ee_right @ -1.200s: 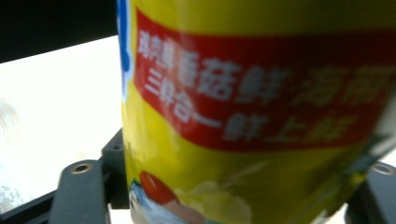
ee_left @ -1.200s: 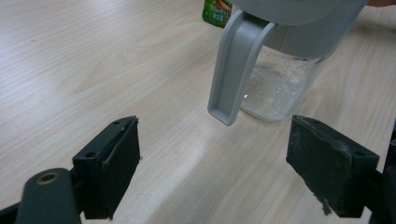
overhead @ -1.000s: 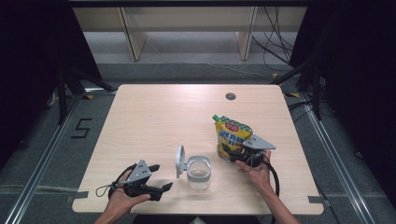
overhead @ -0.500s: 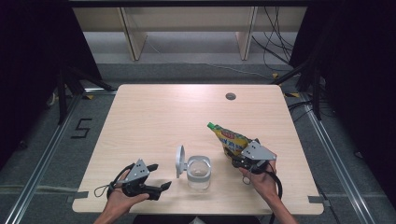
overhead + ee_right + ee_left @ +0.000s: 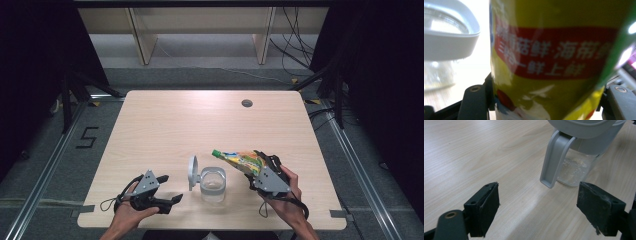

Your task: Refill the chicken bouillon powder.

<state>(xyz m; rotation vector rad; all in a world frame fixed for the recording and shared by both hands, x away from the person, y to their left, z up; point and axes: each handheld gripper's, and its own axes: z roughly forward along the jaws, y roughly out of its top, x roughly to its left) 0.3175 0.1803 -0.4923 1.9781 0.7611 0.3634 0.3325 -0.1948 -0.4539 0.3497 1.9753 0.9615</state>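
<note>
The right tool [image 5: 261, 170] gripped a yellow foil pouch [image 5: 240, 160], tipped spout-first toward the clear, open-lidded plastic jar [image 5: 212, 184] near the bench's [image 5: 200, 125] front edge, seemingly for pouring, while the left tool [image 5: 167, 192] waited wide open, empty.

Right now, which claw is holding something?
The right claw, shut on the yellow pouch tilted toward the jar; the left claw is open, empty.

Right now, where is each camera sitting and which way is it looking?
High view: above the person's side, looking forward and down at the table; both hands show.
Left claw view: rides the left claw, facing the jar; its black jaws stand apart.
Right claw view: rides the right claw, facing the pouch it grips.
All three share the jar.
</note>
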